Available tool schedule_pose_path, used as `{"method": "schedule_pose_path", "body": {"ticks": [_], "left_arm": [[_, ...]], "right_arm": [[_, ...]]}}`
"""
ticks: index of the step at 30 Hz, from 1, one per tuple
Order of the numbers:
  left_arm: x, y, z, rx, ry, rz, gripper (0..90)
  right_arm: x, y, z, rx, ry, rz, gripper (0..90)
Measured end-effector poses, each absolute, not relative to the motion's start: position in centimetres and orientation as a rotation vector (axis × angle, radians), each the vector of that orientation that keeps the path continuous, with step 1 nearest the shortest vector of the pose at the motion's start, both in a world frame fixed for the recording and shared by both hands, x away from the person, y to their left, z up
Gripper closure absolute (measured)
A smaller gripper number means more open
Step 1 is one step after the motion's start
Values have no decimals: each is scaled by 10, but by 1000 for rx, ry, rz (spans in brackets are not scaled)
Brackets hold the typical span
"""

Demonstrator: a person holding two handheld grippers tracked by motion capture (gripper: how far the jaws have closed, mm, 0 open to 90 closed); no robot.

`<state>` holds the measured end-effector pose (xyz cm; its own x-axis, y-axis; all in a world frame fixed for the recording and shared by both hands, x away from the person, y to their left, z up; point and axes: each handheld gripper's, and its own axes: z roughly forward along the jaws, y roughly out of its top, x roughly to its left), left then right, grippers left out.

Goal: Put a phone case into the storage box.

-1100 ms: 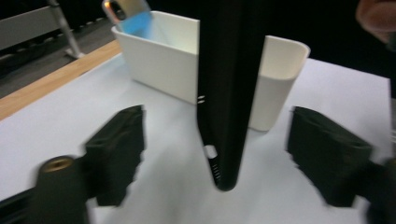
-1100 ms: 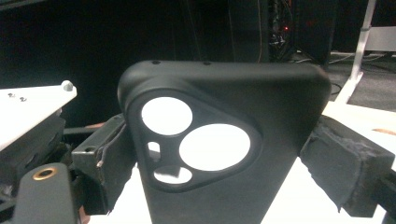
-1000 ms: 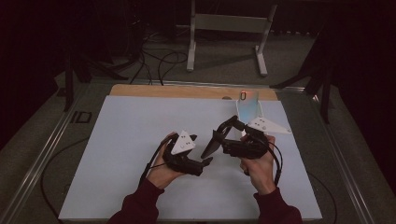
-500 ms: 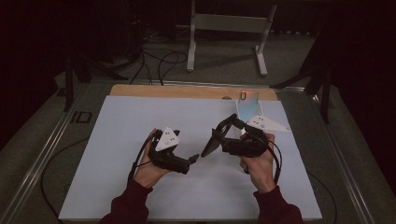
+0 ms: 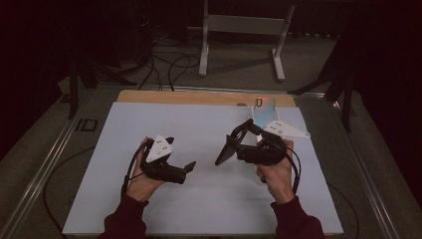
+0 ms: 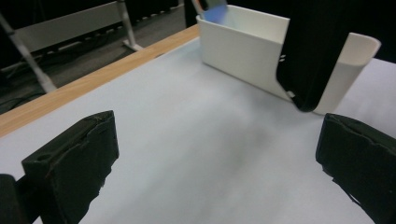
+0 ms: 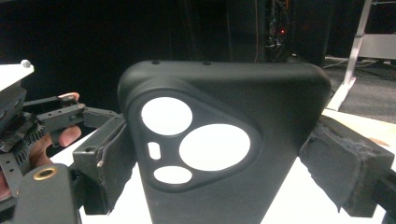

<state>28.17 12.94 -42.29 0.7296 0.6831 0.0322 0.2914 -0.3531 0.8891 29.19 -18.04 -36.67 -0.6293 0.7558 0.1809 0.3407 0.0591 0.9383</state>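
Right gripper view: phone case [image 7: 224,140] apparently upright, cutouts uppermost.

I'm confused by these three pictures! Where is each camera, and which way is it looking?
High view: above the table, looking forward and down; both forearms, left tool, right tool.
Left gripper view: rides the left tool, looking past its spread jaws at the white bin.
Right gripper view: rides the right tool, facing the black phone case it clamps.
Shared: all three show the case.

Black matte phone case [image 7: 224,154] with round camera cutouts was upright, clamped edgewise between right gripper [image 5: 238,142] jaws.
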Motion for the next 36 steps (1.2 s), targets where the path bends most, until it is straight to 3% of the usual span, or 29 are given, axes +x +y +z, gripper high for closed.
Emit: {"method": "schedule_pose_path", "body": {"ticks": [36], "left_arm": [[275,185,-443,1899,911,606,0]], "right_arm": [[310,-190,-358,1129,1927,1558,149]]}}
